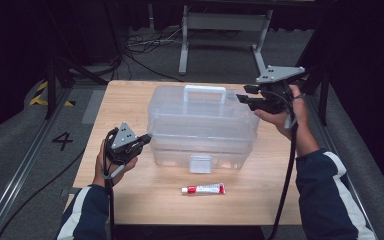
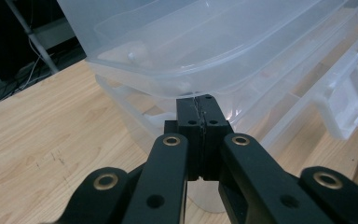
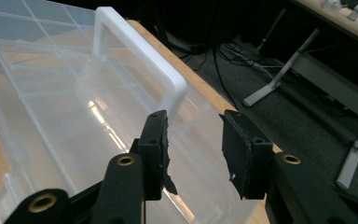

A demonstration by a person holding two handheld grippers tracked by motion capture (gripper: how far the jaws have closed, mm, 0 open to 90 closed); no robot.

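**A:** What lies nearest the person's edge of the tabletop (image 1: 130, 195)?

**B:** A small red-and-white tube (image 1: 203, 189), lying flat on the wood, on its own, just in front of the clear plastic box (image 1: 202, 127). A bit of it also shows at the right edge of the left gripper view.

**A:** And the left claw (image 1: 147, 137)?

**B:** It is held low at the box's left end. In the left gripper view its two black jaws are pressed flat together, clenched with nothing between them, and their tips sit right at the box wall, just under the rim of the upper tier. Whether they actually touch the plastic I cannot tell.

**A:** Where is the box itself?

**B:** In the middle of the tabletop, a see-through tiered case with a latch tab (image 1: 200, 163) on the side facing the person and a white carry handle (image 1: 204, 93) on top.

**A:** And the right claw (image 1: 242, 93)?

**B:** Farther back and higher, at the box's right end, held level and pointing inward over the lid. Its jaws stand apart, released, with nothing in the gap. In the right gripper view the handle (image 3: 140, 51) stands upright just beyond them, near but clear of the pads.

**A:** Behind the tabletop?

**B:** Dark floor, loose cables (image 1: 145, 45) and a grey metal stand (image 1: 225, 30).
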